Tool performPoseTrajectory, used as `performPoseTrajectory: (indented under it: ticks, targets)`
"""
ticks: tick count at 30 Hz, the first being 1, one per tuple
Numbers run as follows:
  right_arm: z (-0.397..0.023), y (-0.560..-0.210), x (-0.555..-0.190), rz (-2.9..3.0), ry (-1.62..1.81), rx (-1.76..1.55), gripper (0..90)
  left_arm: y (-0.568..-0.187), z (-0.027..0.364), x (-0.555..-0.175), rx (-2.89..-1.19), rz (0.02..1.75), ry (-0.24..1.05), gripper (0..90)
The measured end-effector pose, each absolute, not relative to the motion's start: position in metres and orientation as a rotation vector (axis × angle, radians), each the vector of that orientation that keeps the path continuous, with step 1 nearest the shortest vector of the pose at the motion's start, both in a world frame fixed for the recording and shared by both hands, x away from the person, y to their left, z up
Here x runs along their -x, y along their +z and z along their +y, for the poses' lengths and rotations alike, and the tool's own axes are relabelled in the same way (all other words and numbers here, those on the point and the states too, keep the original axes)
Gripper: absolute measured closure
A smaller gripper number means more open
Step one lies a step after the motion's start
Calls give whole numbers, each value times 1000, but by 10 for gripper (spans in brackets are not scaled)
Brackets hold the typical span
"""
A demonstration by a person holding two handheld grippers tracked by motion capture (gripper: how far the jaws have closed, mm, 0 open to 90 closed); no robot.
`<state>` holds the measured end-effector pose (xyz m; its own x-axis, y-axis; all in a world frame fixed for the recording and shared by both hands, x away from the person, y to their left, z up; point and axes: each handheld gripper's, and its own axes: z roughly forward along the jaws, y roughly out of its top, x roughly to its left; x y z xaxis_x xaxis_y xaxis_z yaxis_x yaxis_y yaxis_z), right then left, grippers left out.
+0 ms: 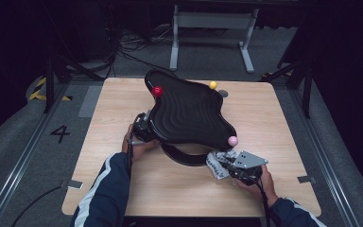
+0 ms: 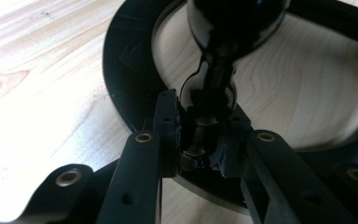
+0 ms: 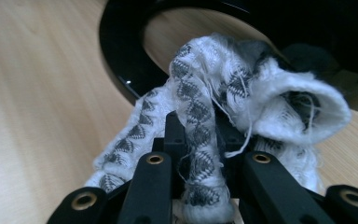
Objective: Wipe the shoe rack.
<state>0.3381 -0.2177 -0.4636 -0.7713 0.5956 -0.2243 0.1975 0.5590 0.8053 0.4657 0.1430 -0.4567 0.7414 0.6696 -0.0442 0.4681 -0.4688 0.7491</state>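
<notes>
Standing near the middle of the wooden table (image 1: pixel 123 189), a black wavy-topped stand (image 1: pixel 189 113) carries three balls on its edges: red (image 1: pixel 157 91) toward the far left corner, yellow (image 1: pixel 212 84) toward the far edge, pink (image 1: pixel 233 140) nearer the right front. Its ring base (image 1: pixel 184 158) rests on the tabletop below the top plate. The left gripper (image 1: pixel 146 127) is clamped on the glossy black stem (image 2: pixel 209 93) under the plate, jaws pressed against it on both sides. The right gripper (image 1: pixel 227 163), just beside the ring base toward the table's front right, pinches a white cloth with black diamond pattern (image 3: pixel 200 116), bunched between its closed jaws and touching the ring.
</notes>
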Motion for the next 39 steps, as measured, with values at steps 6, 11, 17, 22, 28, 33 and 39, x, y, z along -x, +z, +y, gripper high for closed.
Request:
performPoseTrajectory:
  ticks: [6,11,17,22,28,33,39]
  targets:
    - [-210,-475,-354,2305,1039,-662,794,-458,147,-454,-2147,839,325,746]
    - [-210,-477,-368,2291,1059,-711,796,-457,150,-446,-2162,823,313,747]
    - [-196,-476,-365,2313,1052,-678,794,-459,153,-436,-2141,823,300,748]
    - [-195,-477,-366,2282,1028,-673,792,-459,154,-426,-2152,794,300,749]
    - [-212,-475,-375,2211,1008,-749,796,-461,155,-423,-2143,782,283,749]
    - [-216,-469,-372,2154,981,-721,798,-461,152,-419,-2144,768,281,749]
    - [-222,-471,-379,2136,998,-774,796,-462,148,-412,-2141,749,260,749]
